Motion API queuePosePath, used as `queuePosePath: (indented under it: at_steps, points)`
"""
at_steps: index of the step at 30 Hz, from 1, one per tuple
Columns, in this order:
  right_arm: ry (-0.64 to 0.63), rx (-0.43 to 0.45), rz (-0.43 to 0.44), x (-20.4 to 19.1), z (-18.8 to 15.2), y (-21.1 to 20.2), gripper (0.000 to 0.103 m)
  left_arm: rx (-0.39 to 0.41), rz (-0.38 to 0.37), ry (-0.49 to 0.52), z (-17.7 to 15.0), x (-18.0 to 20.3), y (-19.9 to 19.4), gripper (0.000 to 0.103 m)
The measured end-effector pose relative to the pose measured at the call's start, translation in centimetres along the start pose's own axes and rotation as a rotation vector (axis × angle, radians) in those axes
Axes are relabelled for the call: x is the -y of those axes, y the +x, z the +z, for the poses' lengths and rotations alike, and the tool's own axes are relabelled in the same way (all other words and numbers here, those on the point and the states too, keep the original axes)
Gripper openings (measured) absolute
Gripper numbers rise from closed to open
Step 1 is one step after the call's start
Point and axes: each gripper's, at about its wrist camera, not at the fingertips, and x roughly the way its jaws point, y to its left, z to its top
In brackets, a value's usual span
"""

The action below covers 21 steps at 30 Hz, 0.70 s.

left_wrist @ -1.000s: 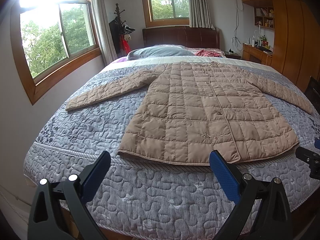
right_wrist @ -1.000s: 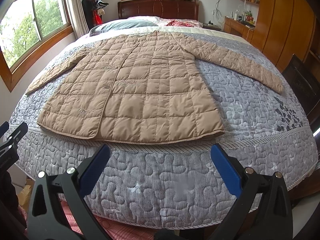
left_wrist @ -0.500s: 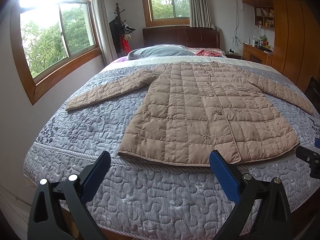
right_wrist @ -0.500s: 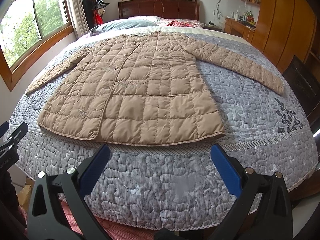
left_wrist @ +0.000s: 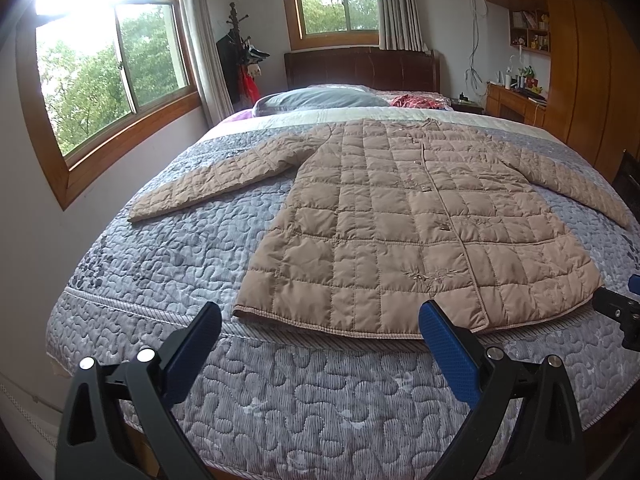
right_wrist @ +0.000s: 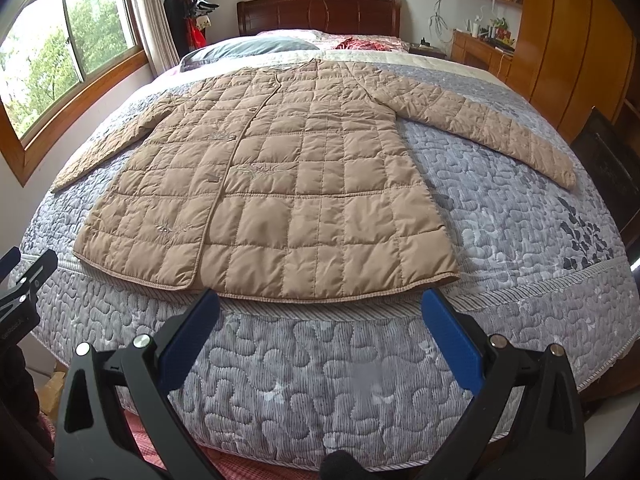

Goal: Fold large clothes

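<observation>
Coat (left_wrist: 404, 224) lies flat on the bed (left_wrist: 168, 248), sleeves spread, hem nearest both grippers. Left gripper (left_wrist: 320, 344) and right gripper (right_wrist: 320, 328) hover wide apart, empty. Puffy slick quilting could slip from a shallow pinch.

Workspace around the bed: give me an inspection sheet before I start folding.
Surface: grey quilted bedspread on a bed, smooth.
Job's things: tan quilted long coat lying flat, front up, both sleeves spread outward, hem near the foot edge.
Clutter: grey pillow and red patterned cloth at the headboard end.
Grippers: left gripper and right gripper both open, empty, short of the hem.
Cables: cords hanging on the far wall.
Surroundings: wood-framed window, coat stand, wooden wardrobe.
</observation>
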Motion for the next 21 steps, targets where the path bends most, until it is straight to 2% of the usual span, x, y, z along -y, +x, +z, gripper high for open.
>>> queuePosePath:
  at_steps: [2, 6, 9, 12, 15, 19, 21]
  points:
    - [0.010, -0.012, 0.031, 0.4, 0.4, 0.8, 0.100, -0.041, -0.048, -0.009, 0.3, -0.1, 1.2, 0.099]
    - [0.050, -0.093, 0.089, 2.1, 1.2, 4.0, 0.100, -0.216, -0.198, -0.024, 0.6, 0.0, 5.6, 0.099]
    - [0.143, -0.140, 0.139, 5.2, 2.1, 6.1, 0.099, -0.321, -0.278, -0.005, 1.4, 1.1, 8.7, 0.098]
    - [0.258, -0.090, 0.116, 9.6, 4.0, 6.2, 0.099, -0.335, -0.282, 0.026, 3.7, 2.5, 11.0, 0.098]
    - [0.333, -0.020, 0.043, 15.3, 7.2, 6.0, 0.099, -0.312, -0.303, 0.060, 7.4, 4.4, 13.1, 0.098]
    - [0.402, -0.002, -0.071, 22.5, 10.8, 6.8, 0.099, -0.343, -0.404, 0.062, 12.8, 7.0, 16.9, 0.098]
    - [0.449, 0.003, -0.085, 26.3, 12.2, 7.3, 0.099, -0.356, -0.450, 0.045, 15.3, 8.3, 19.2, 0.098]
